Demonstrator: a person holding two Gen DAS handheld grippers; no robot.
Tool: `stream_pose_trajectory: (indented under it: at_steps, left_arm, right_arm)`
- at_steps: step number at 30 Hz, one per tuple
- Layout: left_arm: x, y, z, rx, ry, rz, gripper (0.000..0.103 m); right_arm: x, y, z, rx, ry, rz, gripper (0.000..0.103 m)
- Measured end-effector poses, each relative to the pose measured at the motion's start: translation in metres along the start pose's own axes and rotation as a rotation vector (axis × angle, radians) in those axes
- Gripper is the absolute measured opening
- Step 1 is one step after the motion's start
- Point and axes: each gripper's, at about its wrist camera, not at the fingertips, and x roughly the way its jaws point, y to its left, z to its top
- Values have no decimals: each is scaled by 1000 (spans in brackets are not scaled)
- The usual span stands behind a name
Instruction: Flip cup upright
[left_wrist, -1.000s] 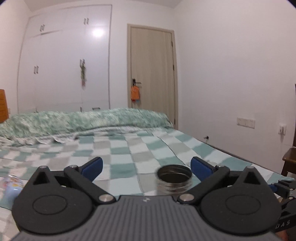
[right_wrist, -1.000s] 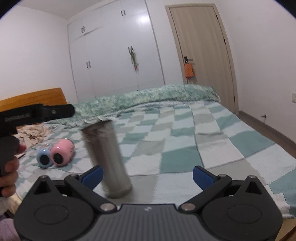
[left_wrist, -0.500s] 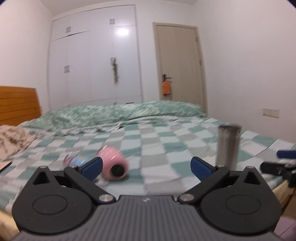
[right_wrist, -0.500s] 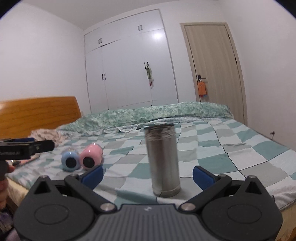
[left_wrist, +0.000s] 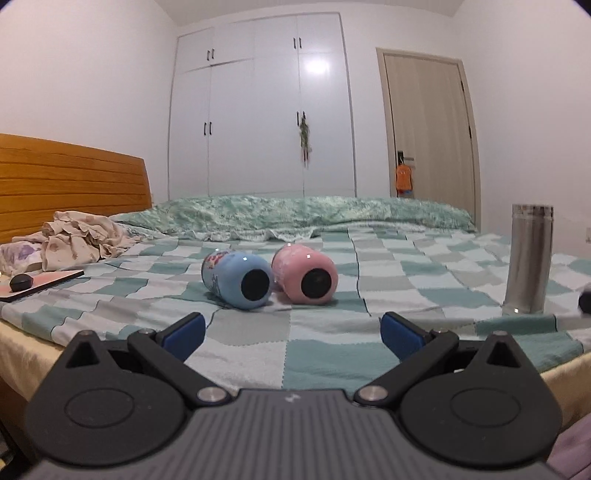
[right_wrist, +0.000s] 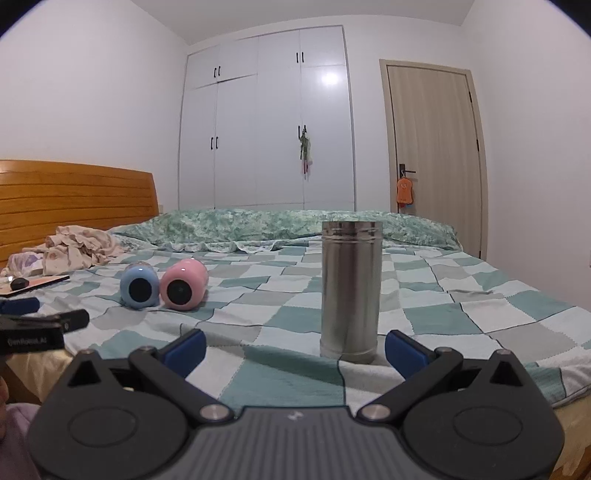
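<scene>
A tall steel cup (right_wrist: 350, 290) stands upright on the checked bedspread, just beyond my right gripper (right_wrist: 294, 349), which is open and empty. It also shows at the right of the left wrist view (left_wrist: 529, 258). A blue cup (left_wrist: 238, 278) and a pink cup (left_wrist: 306, 274) lie on their sides side by side, their dark ends facing me, ahead of my left gripper (left_wrist: 293, 333), which is open and empty. Both also show in the right wrist view, blue (right_wrist: 139, 286) and pink (right_wrist: 183, 283). The left gripper's body (right_wrist: 33, 328) shows at that view's left edge.
The bed (left_wrist: 406, 266) has a wooden headboard (left_wrist: 70, 184) at left, crumpled clothes (left_wrist: 81, 236) and a flat board with a dark round object (left_wrist: 21, 282) near it. A folded green quilt (left_wrist: 295, 214) lies along the far side. Wardrobe and door stand behind.
Both grippers have drawn back toward the bed's near edge and levelled. The left view swung from the steel cup over to the blue and pink cups. The steel cup now stands still, upright.
</scene>
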Motion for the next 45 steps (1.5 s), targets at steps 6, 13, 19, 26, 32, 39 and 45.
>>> stream_pose_trajectory:
  at_steps: [6,13,19,26,32,39,45]
  left_arm:
    - [-6,-6,-3,21,-41,2,103]
    - [-8,-10,-5,40,-54,-3,103]
    - [-9,-11,-7,42,-59,-7,103]
    - [-9,-11,-7,44,-58,-7,103]
    - [-9,-11,-7,44,-59,-6,103]
    - [-10,-11,-6,47,-64,-9,103]
    - [-12,-10,-7,47,-71,-17,103]
  right_arm:
    - [0,7,-14,-22,-23,-3,103]
    - [-3,7,-15,-21,-43,-7,103]
    - [-4,4,-15,-17,-48,-6,103]
    - [-3,4,-15,-17,-49,-6,103]
    - [-4,4,-15,-15,-50,-6,103]
    - [-5,5,-15,-16,-55,-6,103]
    - [-5,5,-15,-16,-55,-6,103]
